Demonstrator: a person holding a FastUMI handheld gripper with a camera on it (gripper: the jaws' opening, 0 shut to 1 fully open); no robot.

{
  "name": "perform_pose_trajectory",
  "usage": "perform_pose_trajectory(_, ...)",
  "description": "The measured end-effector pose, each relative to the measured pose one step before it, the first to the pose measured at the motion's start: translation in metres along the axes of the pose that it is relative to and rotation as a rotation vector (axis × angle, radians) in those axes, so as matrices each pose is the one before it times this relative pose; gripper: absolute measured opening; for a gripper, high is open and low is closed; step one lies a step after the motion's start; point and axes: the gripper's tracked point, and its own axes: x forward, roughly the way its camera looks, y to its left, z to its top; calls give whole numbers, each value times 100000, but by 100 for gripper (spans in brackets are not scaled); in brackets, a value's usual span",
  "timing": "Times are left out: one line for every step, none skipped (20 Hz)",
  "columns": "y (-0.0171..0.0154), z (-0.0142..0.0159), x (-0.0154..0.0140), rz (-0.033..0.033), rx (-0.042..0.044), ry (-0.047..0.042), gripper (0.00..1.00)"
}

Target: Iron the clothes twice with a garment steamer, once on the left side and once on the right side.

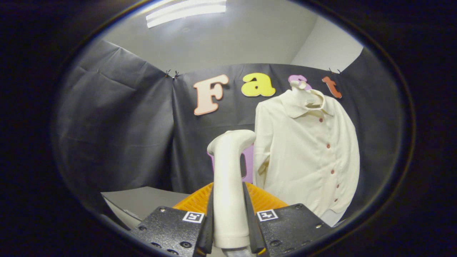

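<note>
A white garment steamer (230, 178) stands upright between my fingers, its head bent toward the right at the top. My gripper (230, 228) is shut on the steamer's handle, both fingers pressing its sides. Beyond and to the right hangs a cream long-sleeved shirt (307, 157) with a row of small reddish buttons, on a white mannequin hanger (299, 85) against the black cloth wall. The steamer head is left of the shirt's left sleeve and apart from it.
An orange ribbed basket (262, 200) sits just behind the steamer, under my fingers. A grey table surface (142, 201) stretches to the left. The black cloth wall closes the back and both sides.
</note>
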Motion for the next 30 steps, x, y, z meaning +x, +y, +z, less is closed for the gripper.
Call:
perform_pose_trajectory(-953, 571, -12, -540, 702, -1812, 39)
perform_pose_trajectory(-916, 751, 312, -549, 807, -2453, 39)
perform_pose_trajectory(-736, 289, -74, -341, 43, -1384, 39)
perform_pose_trajectory(-801, 280, 96, 46, -566, -681, 39)
perform_pose_trajectory(-764, 195, 203, -161, -89, -1241, 39)
perform_pose_trajectory(-849, 69, 263, -284, -68, -148, 39)
perform_pose_trajectory(-792, 51, 231, -366, -2, -856, 39)
perform_pose_trajectory(-893, 58, 256, -363, 449, -796, 39)
perform_pose_trajectory(-791, -113, 269, -245, 1229, -767, 39)
perform_pose_trajectory(-766, -365, 282, -216, 717, 282, 39)
perform_pose_trajectory(-969, -473, 178, -1059, 860, -144, 39)
perform_pose_trajectory(-921, -501, 342, -863, 128, 989, 39)
perform_pose_trajectory(-791, -510, 285, -806, 1239, 271, 39)
perform_pose_trajectory(-695, -538, 286, -662, 1586, 407, 39)
perform_pose_trajectory(-644, -739, 147, -805, 1938, 534, 39)
perform_pose_trajectory(-528, -923, 17, -337, 2240, 1409, 39)
perform_pose_trajectory(-343, -1061, -60, -14, 1980, 1632, 39)
perform_pose_trajectory(-539, -890, 4, -324, 1604, 849, 39)
perform_pose_trajectory(-397, -816, 12, 171, 827, 1336, 39)
perform_pose_trajectory(-185, -422, -46, 116, 956, 177, 39)
perform_pose_trajectory(-251, -439, -139, 9, 575, 487, 39)
perform_pose_trajectory(-200, -441, -126, 231, 60, 315, 39)
perform_pose_trajectory(-86, -547, -45, 97, -48, 250, 39)
perform_pose_trajectory(-47, -570, -223, 163, -115, 932, 39)
perform_pose_trajectory(-150, -679, -259, 110, -126, 654, 39)
perform_pose_trajectory(-178, -868, -196, 18, -458, 949, 39)
perform_pose_trajectory(-234, -968, -257, -126, -130, 1547, 39)
perform_pose_trajectory(-163, -912, -329, 170, 757, 1436, 39)
perform_pose_trajectory(48, -1019, -418, 323, 1321, 1923, 39)
perform_pose_trajectory(-79, -881, -320, 468, 1241, 1564, 39)
